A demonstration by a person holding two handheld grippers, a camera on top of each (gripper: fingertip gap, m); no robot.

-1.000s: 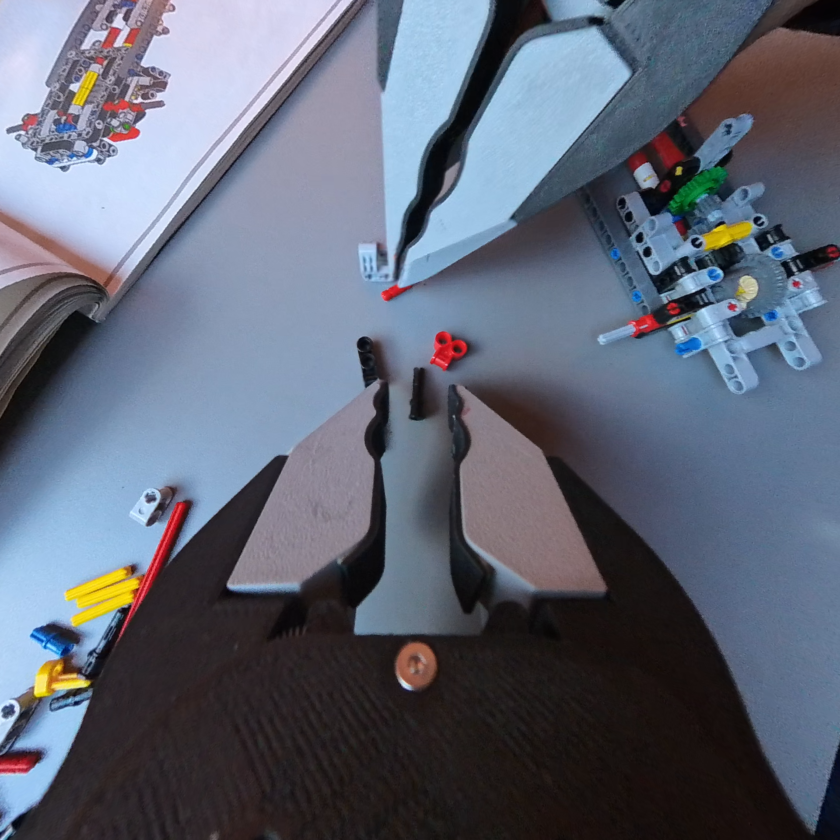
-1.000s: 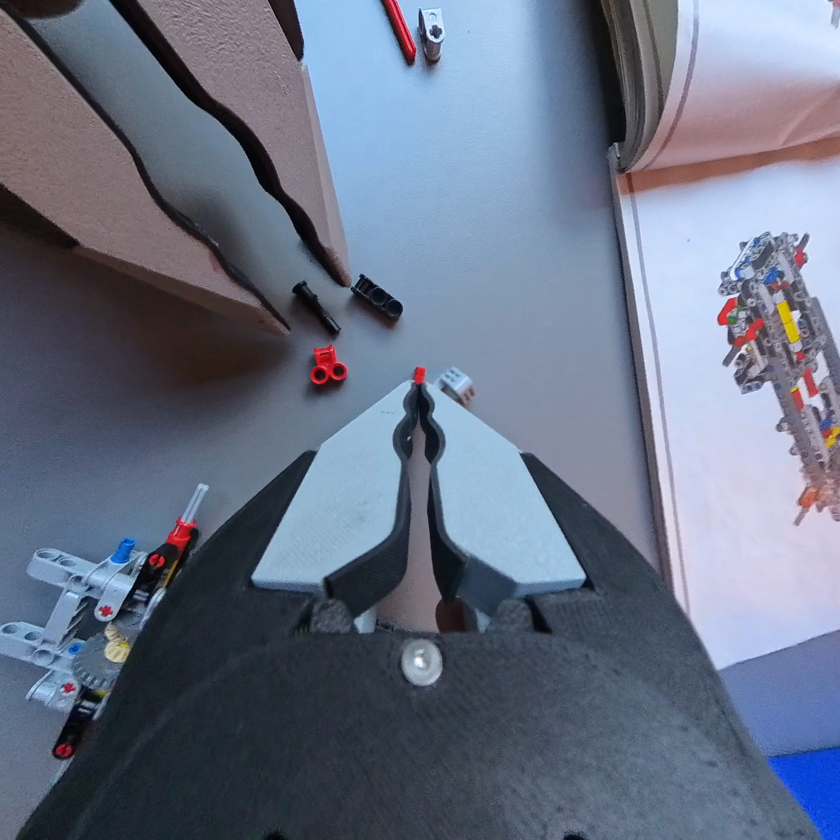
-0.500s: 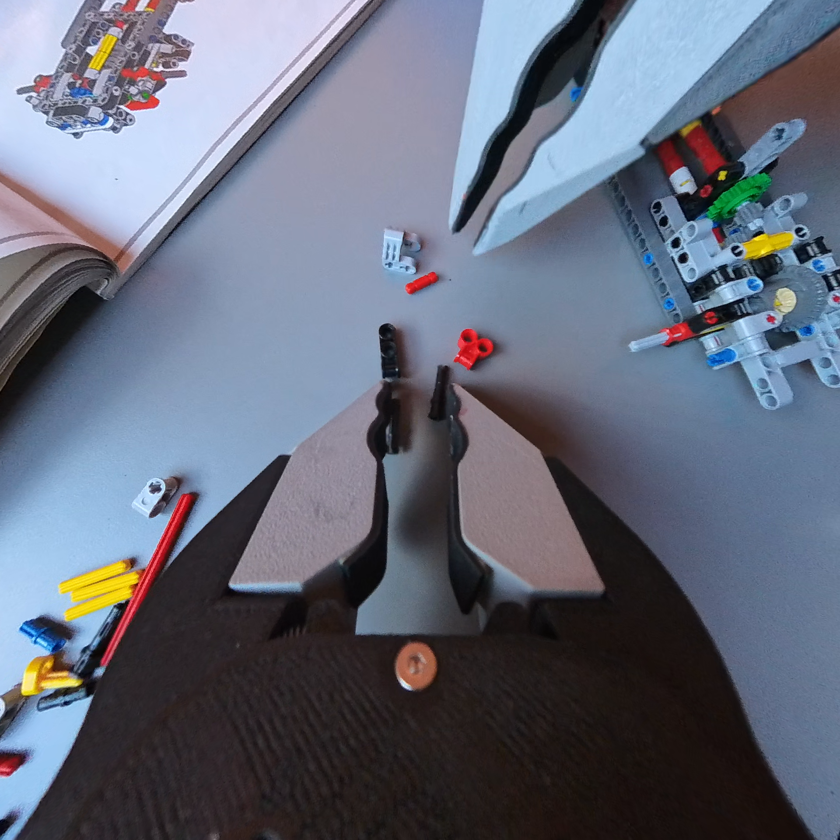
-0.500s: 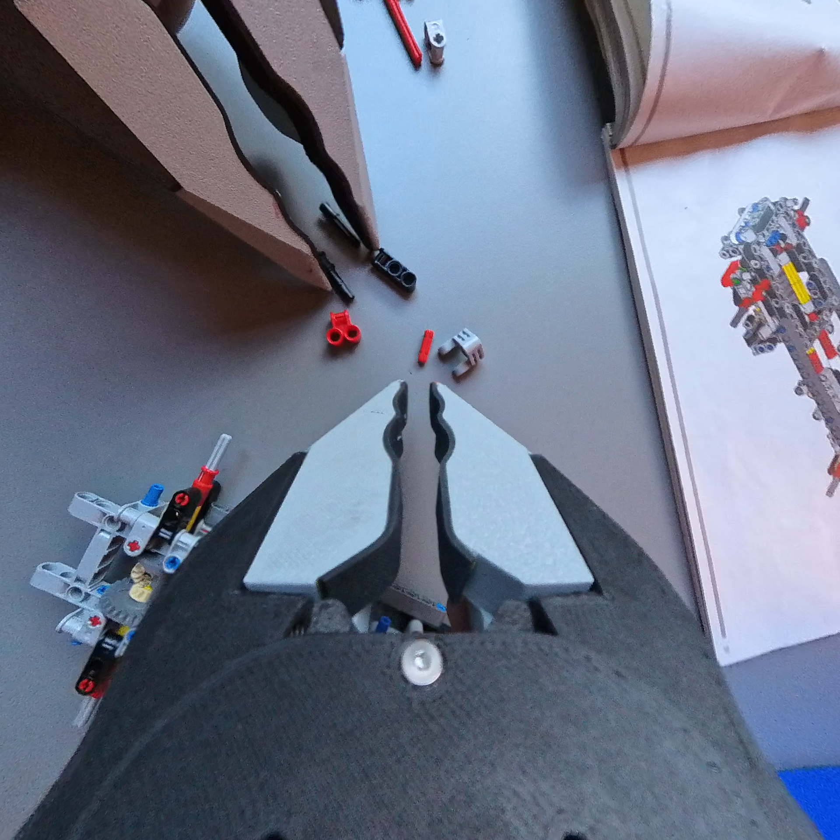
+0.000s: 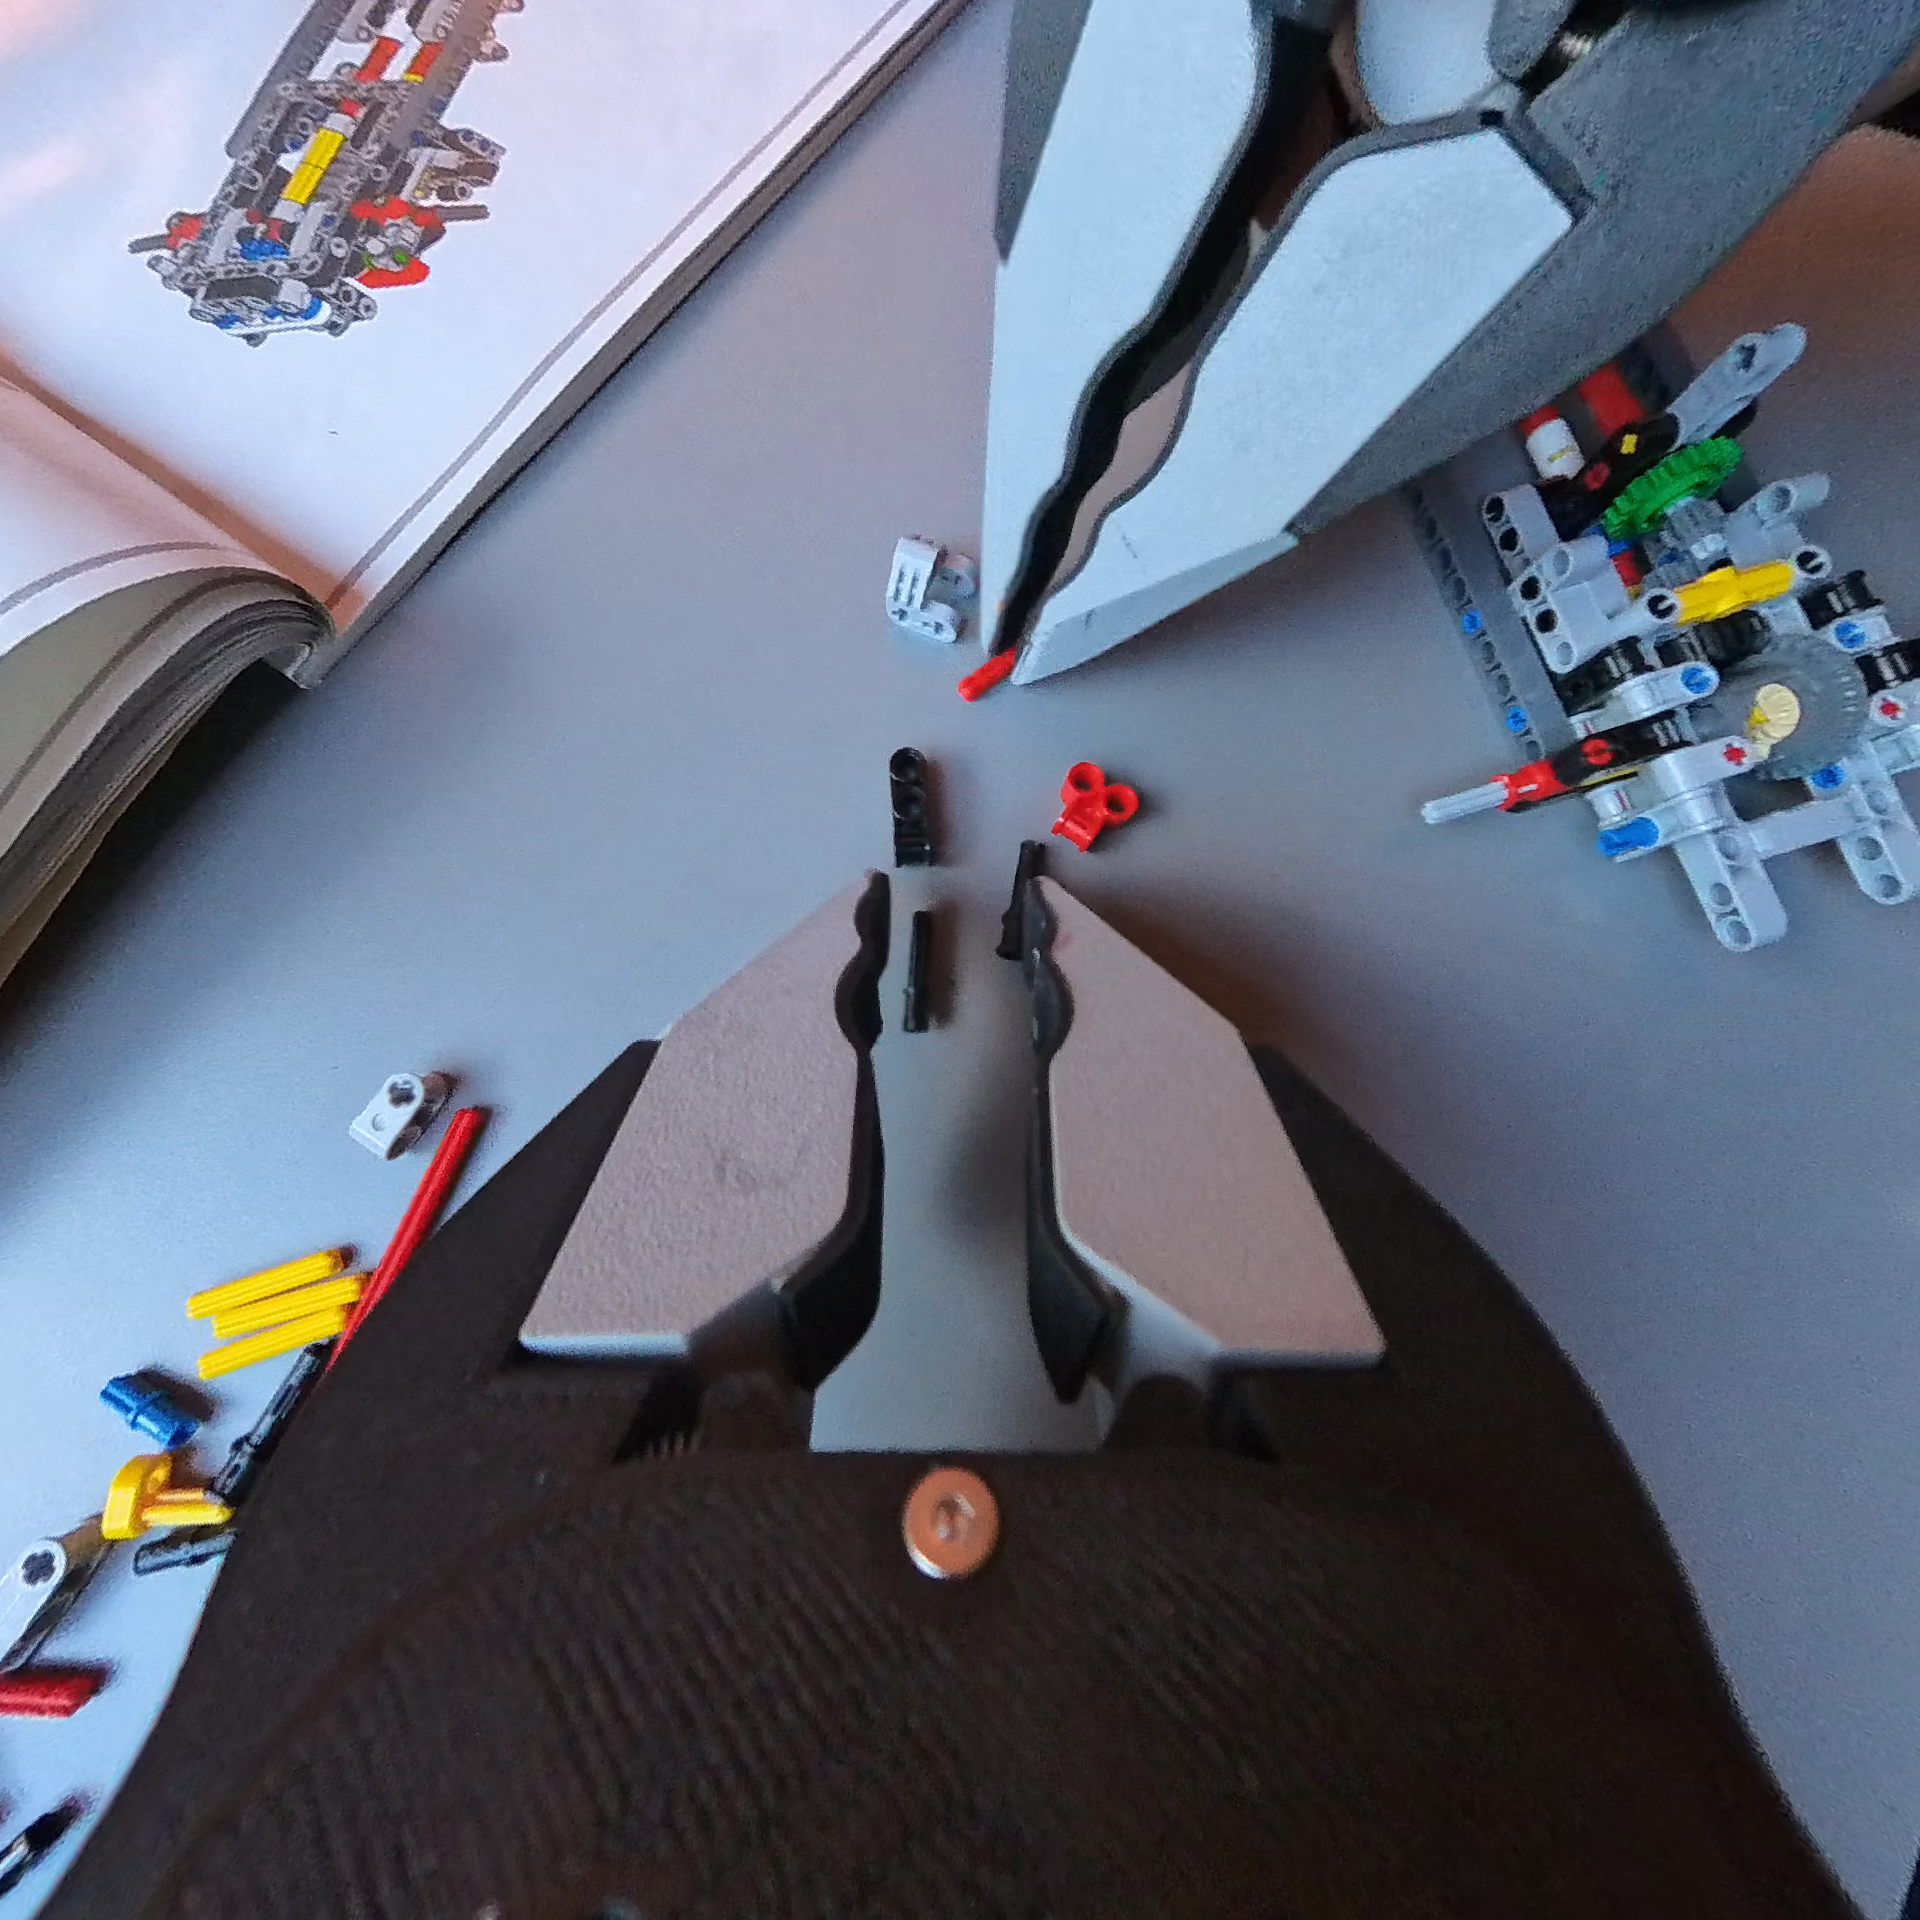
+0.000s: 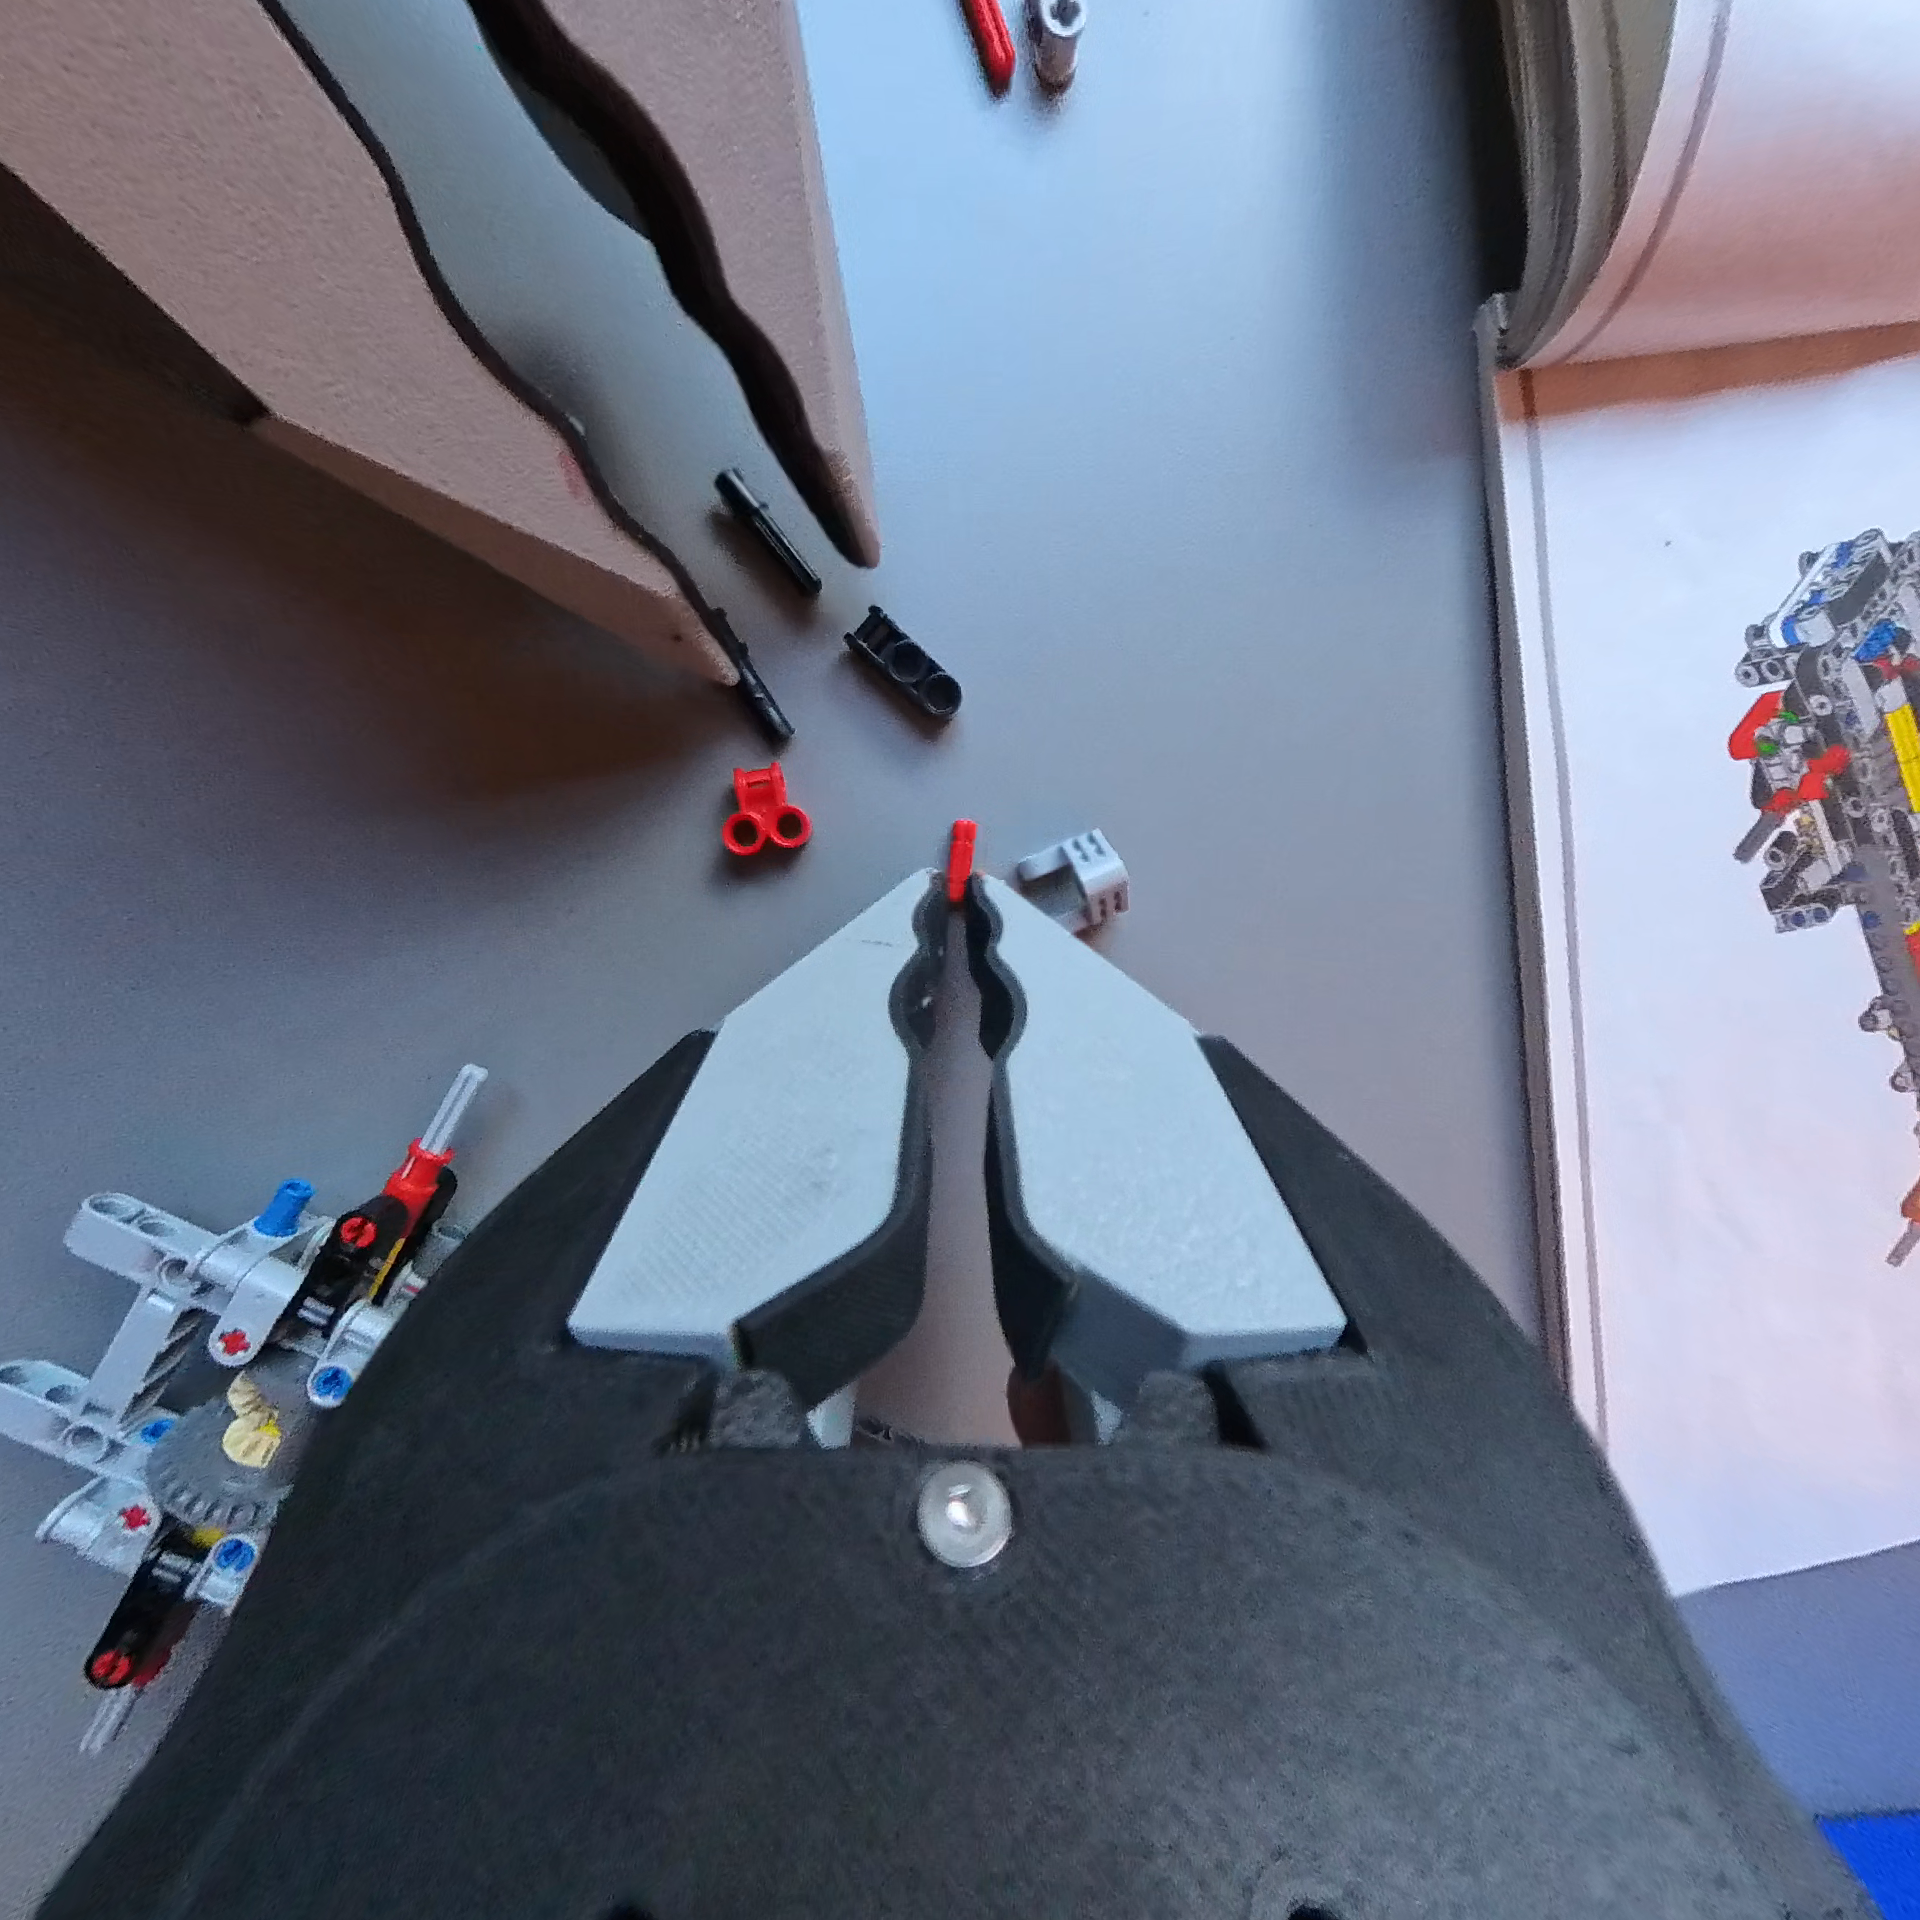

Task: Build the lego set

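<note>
Close together at the middle of the grey table (image 5: 623, 831), the two grippers are seen tip to tip among loose building-toy parts. The right gripper (image 6: 958, 894) is clamped on a small red pin (image 6: 961, 857): its fingertips are pressed against the pin's near end, while the far end sticks out beyond them. The same pin (image 5: 987, 673) is shown at the tip of that gripper in the left wrist view. Just beside it, a light grey connector (image 6: 1075, 883) lies on the table.

The left gripper (image 5: 956, 894) is held with its fingers apart. A thin black pin (image 5: 916, 971) lies on the table between them, nearer one finger and apart from both pads. A second black pin (image 5: 1023, 894) is seen against the inner edge of the other fingertip; whether it is touched cannot be told. Just ahead of the tips lie a black two-hole connector (image 5: 909, 805) and a red two-ring connector (image 5: 1091, 805).

Toward one side of the table a partly built grey model (image 5: 1704, 675) is set, with a green gear on it. An open instruction booklet (image 5: 520, 260) is spread at the opposite edge, and yellow axles (image 5: 275, 1314), a long red axle (image 5: 416, 1216) and a blue pin (image 5: 151, 1408) are scattered near the left gripper's body.
</note>
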